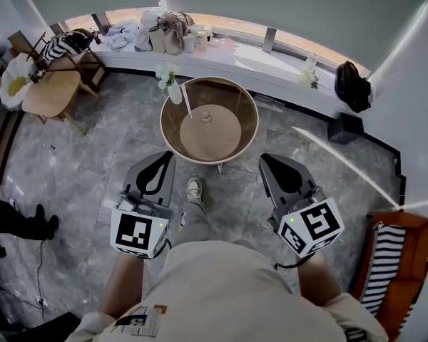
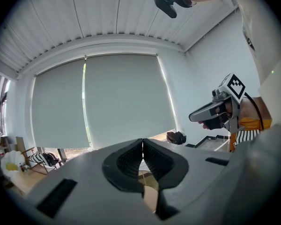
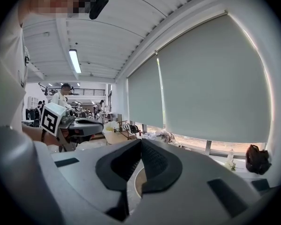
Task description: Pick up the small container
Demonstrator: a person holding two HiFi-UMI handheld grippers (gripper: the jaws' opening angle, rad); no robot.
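Note:
In the head view a round wooden table (image 1: 247,107) stands just ahead of me on the floor. A small beige container (image 1: 207,117) sits at the middle of its top, too small to make out in detail. A white vase with flowers (image 1: 173,91) stands at the table's far left rim. My left gripper (image 1: 165,157) and right gripper (image 1: 268,159) hover side by side short of the table, both shut and empty. The left gripper view shows its jaws (image 2: 142,146) pressed together, and the right gripper view shows the same (image 3: 140,146).
A wooden chair and small table (image 1: 53,91) stand at the left. Bags and clothes (image 1: 164,30) lie on the window ledge, with a black bag (image 1: 353,84) further right. An orange chair with striped cloth (image 1: 396,262) is at the right. My shoe (image 1: 194,189) is near the table.

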